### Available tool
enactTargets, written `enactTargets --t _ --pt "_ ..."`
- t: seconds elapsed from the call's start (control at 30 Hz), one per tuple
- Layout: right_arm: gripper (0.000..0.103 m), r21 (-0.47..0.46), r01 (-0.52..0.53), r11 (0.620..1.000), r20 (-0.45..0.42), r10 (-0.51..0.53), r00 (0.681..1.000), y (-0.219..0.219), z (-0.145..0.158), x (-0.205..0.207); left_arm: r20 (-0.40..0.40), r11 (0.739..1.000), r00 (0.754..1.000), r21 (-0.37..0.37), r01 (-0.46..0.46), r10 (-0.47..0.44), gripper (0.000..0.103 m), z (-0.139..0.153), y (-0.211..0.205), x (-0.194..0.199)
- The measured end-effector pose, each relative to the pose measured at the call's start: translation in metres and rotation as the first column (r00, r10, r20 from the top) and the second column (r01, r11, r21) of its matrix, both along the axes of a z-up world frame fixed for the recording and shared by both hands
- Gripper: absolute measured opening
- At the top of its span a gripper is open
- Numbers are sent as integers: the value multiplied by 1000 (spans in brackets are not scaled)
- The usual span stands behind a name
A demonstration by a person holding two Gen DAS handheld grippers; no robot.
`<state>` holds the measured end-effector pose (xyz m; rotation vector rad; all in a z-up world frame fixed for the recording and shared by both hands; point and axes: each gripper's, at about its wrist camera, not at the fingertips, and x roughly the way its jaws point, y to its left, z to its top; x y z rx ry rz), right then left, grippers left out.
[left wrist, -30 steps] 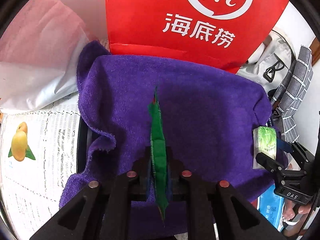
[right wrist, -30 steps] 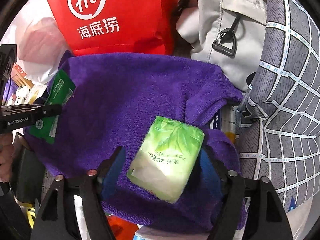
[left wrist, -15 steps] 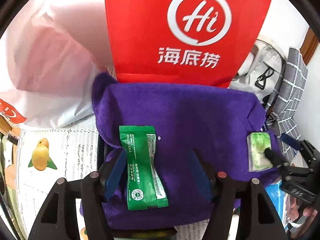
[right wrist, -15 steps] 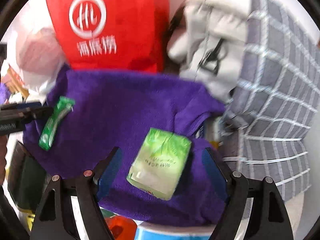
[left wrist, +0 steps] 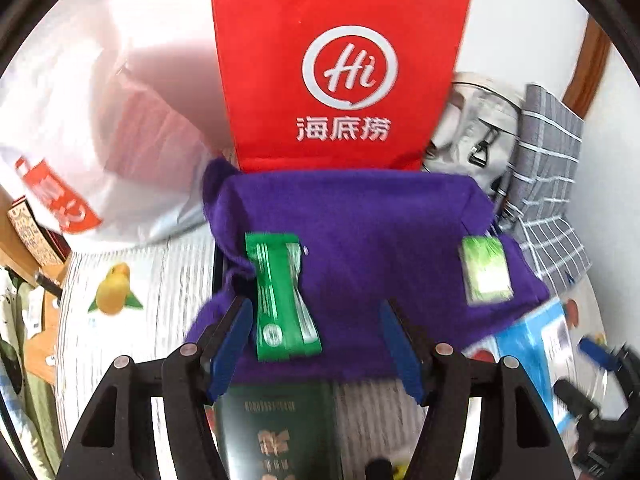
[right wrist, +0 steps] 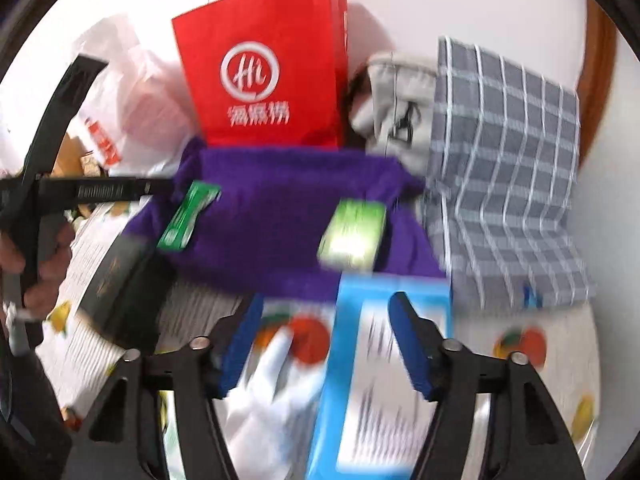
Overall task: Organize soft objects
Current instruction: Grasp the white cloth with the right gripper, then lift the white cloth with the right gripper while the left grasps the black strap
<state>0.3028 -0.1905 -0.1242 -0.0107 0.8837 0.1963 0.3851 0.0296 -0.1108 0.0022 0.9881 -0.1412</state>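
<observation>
- Left gripper [left wrist: 316, 344] stood released, nothing between its jaws.
- Right gripper [right wrist: 326, 344], jaws just closing, gripped nothing.
- Green sachet [left wrist: 282, 296] and tissue pack [left wrist: 486, 270] lay well apart on the purple towel [left wrist: 372, 220].

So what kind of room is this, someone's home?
Probably a home, on a cluttered table. A fruit-print tablecloth covers it, a red paper shopping bag and a grey backpack lean against the wall, and a purple towel lies in front.
</observation>
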Motion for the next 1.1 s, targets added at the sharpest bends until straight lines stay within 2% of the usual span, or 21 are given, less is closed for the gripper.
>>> enactTargets --t 0.07,0.23,0.43,0.53,0.6,0.63,0.67,0.77,0.97,1.1 --pt "47 33 -12 999 -32 13 999 0 -7 -22 1 1000 1000 -23 -7 7 64 0 4 -16" --pt "47 97 -26 995 -72 33 997 3 -16 -65 -5 998 1000 -64 4 -4 64 -2 4 -55" --pt "47 160 -36 987 -105 53 993 8 -27 -92 -7 998 1000 -56 -1 0 64 -3 10 -93" --pt "47 164 -43 986 -121 63 991 14 -38 -98 -4 999 1000 -43 -18 18 64 -4 15 -110" --pt "42 139 -42 989 -126 60 990 19 -47 -99 -9 999 1000 -40 -25 25 64 -6 18 -119" --pt "28 131 -53 990 -124 69 990 23 -51 -100 -12 999 1000 -41 -28 28 64 -8 19 -124" --pt "21 139 -65 988 -123 82 989 24 -54 -100 -15 999 999 -41 -31 31 64 -10 20 -129" --pt "21 149 -69 987 -96 83 992 26 -53 -104 -22 999 999 -33 -37 37 64 -13 22 -142" --pt "21 195 -68 978 -17 73 997 14 -30 -119 -39 999 998 -23 -47 46 64 -21 24 -165" --pt "21 184 -50 982 4 50 999 3 -23 -132 -50 999 998 -20 -49 48 64 -26 22 -176"
